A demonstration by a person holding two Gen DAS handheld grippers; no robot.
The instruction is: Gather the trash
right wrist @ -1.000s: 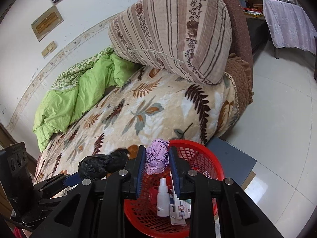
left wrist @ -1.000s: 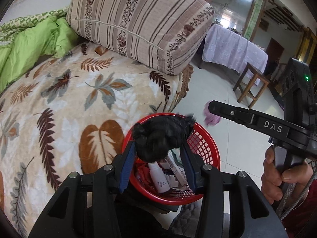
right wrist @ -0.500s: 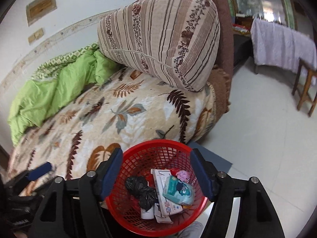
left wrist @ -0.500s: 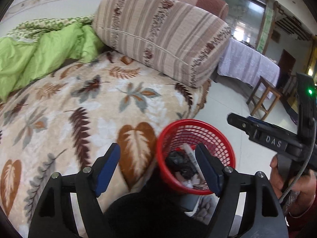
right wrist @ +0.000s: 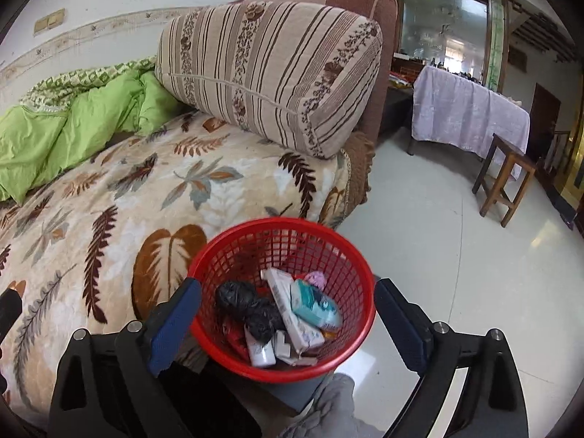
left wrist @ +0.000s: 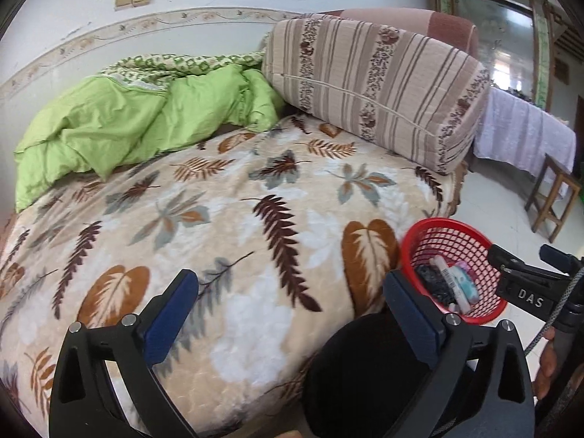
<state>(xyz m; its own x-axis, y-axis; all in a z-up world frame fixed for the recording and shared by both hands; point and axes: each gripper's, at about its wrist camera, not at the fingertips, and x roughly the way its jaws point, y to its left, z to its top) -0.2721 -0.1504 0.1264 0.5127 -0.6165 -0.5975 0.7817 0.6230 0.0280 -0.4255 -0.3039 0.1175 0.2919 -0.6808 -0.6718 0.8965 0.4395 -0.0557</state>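
A red mesh basket (right wrist: 281,224) stands on the floor at the bed's corner. In it lie a crumpled black bag (right wrist: 248,306), a purple wad (right wrist: 315,279), a teal packet (right wrist: 314,304), a white box (right wrist: 288,303) and a small white bottle (right wrist: 261,352). My right gripper (right wrist: 288,288) hovers over the basket's near rim, its jaws opening wide with nothing held. My left gripper (left wrist: 288,284) is over the leaf-patterned blanket, left of the basket (left wrist: 452,230); its jaws are also opening and hold nothing. One of the right gripper's fingers (left wrist: 525,292) shows beside the basket.
The bed carries a leaf-print blanket (left wrist: 237,226), a green quilt (left wrist: 120,124) and a big striped cushion (right wrist: 277,73). A wooden stool (right wrist: 503,179) and a lilac-covered table (right wrist: 467,113) stand on the pale tiled floor (right wrist: 456,273). A person's dark knee (left wrist: 365,376) is below the left gripper.
The left gripper let go of the black bag and the right let go of the purple wad; both now lie in the basket. Both jaws spread wide and the views swung left.
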